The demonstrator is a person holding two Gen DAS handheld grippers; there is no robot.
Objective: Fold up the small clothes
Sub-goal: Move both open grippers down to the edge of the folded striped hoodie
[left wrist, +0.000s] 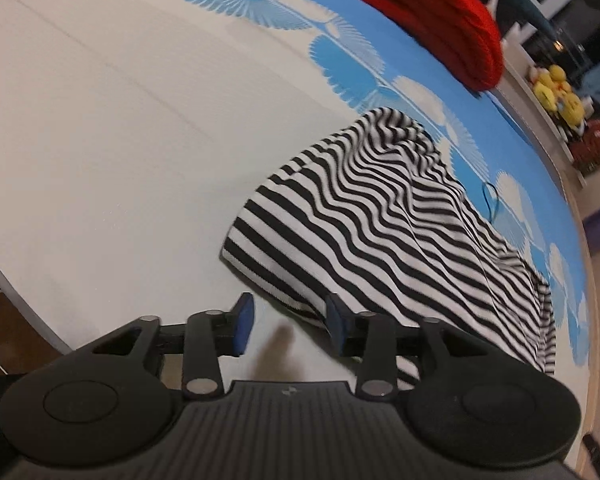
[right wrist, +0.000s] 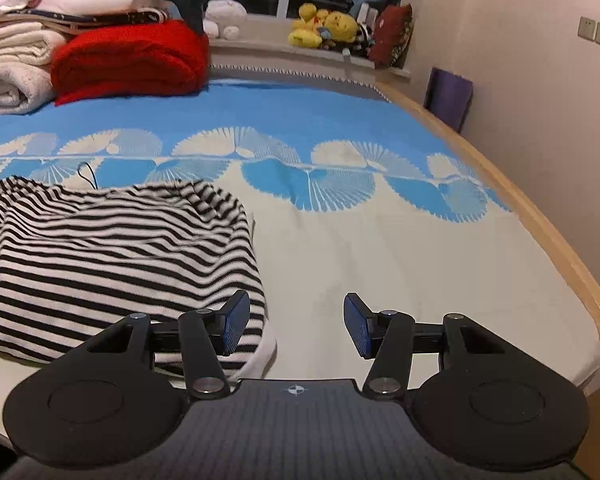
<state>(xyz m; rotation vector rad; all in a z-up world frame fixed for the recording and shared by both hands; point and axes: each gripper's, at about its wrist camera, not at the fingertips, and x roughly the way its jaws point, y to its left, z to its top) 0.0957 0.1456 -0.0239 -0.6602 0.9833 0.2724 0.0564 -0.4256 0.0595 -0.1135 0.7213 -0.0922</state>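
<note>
My left gripper hangs low over the bed with its blue pads spread apart and nothing between them; through the gap I see only the pale sheet. The striped garment, black and white, lies rumpled on that sheet from about 12 o'clock round to 3 o'clock of the left fingertips, and its near hem runs right up to my right-hand pad there, though I cannot tell whether cloth and pad touch. Far off at 1 o'clock sits a folded red blanket, on the blue band of the sheet. My right gripper is also wide, pads well apart, gripping nothing. From the right wrist camera the striped garment fills the 9 to 11 o'clock side, a soft heap whose near corner passes under and behind my left-hand pad, while the other pad stands over bare sheet. A thin dark cord loops on the sheet just past the garment. At 11 o'clock, well away, the red blanket lies beside a stack of pale folded linens, and yellow plush toys sit on the window ledge at 12 o'clock.
</note>
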